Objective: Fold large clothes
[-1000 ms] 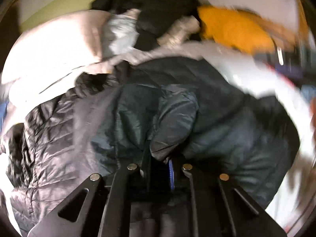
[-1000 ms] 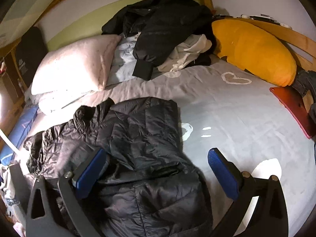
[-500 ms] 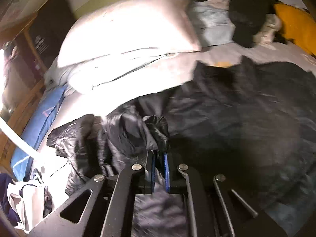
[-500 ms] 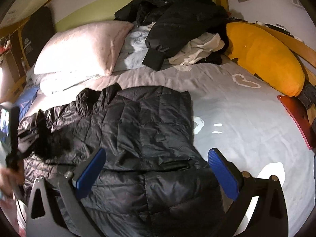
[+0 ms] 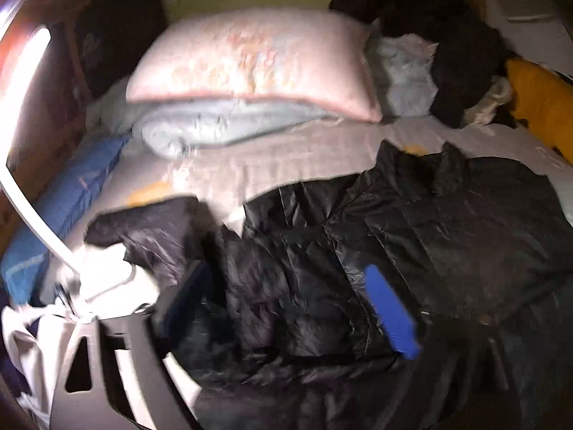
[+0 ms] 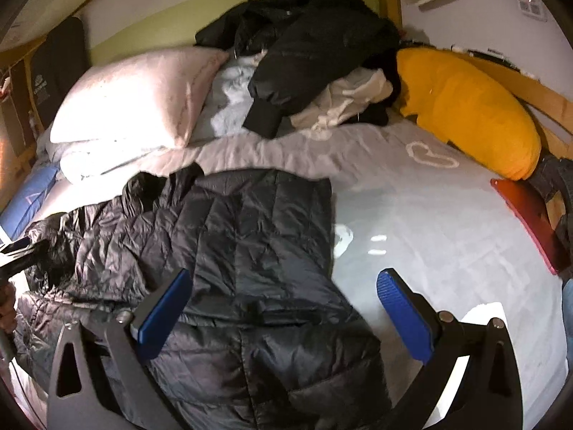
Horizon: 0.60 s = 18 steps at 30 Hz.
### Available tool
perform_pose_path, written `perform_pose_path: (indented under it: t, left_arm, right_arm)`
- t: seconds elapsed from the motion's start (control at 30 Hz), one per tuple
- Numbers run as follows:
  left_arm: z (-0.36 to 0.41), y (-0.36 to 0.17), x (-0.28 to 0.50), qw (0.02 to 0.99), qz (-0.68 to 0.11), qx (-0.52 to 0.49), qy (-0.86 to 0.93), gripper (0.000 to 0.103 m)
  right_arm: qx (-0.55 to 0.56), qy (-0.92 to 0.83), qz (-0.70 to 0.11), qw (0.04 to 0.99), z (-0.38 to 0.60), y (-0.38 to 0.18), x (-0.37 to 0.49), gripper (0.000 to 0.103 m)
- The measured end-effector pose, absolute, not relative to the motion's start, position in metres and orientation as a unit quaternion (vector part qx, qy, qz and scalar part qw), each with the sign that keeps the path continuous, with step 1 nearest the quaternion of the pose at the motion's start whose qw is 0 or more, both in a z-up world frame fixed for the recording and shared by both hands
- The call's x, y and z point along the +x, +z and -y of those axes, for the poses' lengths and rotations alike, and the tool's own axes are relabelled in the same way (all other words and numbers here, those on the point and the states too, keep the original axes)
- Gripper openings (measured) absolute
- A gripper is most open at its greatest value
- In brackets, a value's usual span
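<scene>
On the grey bed sheet (image 6: 412, 215) lies the black puffer jacket (image 6: 250, 236), its left sleeve end blurred in the left wrist view. No brand reads clearly (white lettering on the dark panel (image 6: 53, 68) by the headboard is too small). Left gripper (image 5: 286, 308) has just been opening, jaws spread above the jacket, pinching nothing; right gripper (image 6: 283, 311) likewise stands wide, empty.
</scene>
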<state>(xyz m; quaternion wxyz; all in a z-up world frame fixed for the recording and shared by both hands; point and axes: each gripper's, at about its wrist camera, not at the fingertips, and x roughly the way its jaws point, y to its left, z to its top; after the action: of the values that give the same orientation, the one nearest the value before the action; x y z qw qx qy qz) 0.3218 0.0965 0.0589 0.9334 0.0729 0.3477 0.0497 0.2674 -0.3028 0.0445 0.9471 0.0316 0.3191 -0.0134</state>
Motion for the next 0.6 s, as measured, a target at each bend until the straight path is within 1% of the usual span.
perform_pose_path:
  t: [0.07,0.3,0.4,0.5,0.6]
  left_arm:
    - [-0.104,0.069,0.305,0.941,-0.327,0.076,0.028,0.103]
    - [-0.141,0.084,0.279,0.951,-0.309,0.027,0.010,0.103]
    - [-0.168,0.085,0.284,0.953,-0.302,-0.011,0.025,0.103]
    - [-0.204,0.081,0.293,0.950,-0.299,-0.070,0.046,0.103]
    - [-0.244,0.075,0.304,0.948,-0.280,-0.124,0.092,0.103]
  right_arm:
    - [0.033,-0.017,-0.306,0.951,0.303,0.048,0.264,0.103]
    - [0.040,-0.014,-0.308,0.950,0.301,0.040,0.270,0.103]
    - [0.033,-0.010,-0.318,0.947,0.297,0.034,0.273,0.103]
    - [0.022,-0.004,-0.324,0.946,0.292,0.030,0.273,0.103]
    - [0.025,0.004,-0.330,0.944,0.287,0.028,0.269,0.103]
